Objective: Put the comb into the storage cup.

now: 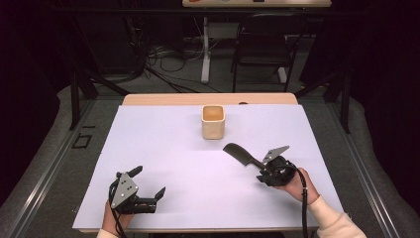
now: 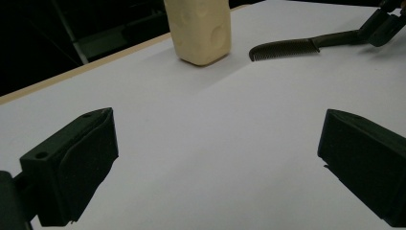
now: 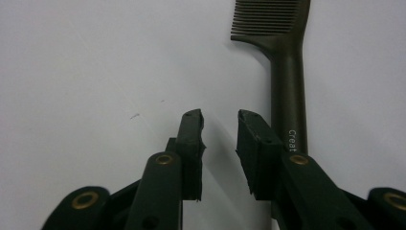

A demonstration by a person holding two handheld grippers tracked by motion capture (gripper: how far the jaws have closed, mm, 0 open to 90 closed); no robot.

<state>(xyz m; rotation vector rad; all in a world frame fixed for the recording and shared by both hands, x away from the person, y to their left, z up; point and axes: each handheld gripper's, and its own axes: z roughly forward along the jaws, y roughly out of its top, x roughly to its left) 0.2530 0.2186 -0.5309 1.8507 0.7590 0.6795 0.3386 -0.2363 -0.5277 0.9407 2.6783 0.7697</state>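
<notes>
Looking down from the high view, a white sheet is seen covering the worktop [image 1: 163, 148], with a wooden edge left bare along its far side; beyond it stand a dark folding chair [image 1: 262, 44], a white desk leg and loose cables on a grey floor. The left gripper [image 1: 149, 181] is held low with its jaws spread wide and nothing between them. The right gripper [image 1: 261, 174] is seen just behind the handle of a dark comb [image 1: 242, 154], and a cream cup [image 1: 213, 122] stands well ahead of both.

In the left gripper view, the cup [image 2: 198, 29] and the comb [image 2: 292, 47] are seen far ahead on the sheet.

In the right gripper view, the right gripper [image 3: 219, 127] is shown narrowly parted over bare sheet, while the comb [image 3: 286, 91] lies just beside the right-hand jaw, outside the gap.
</notes>
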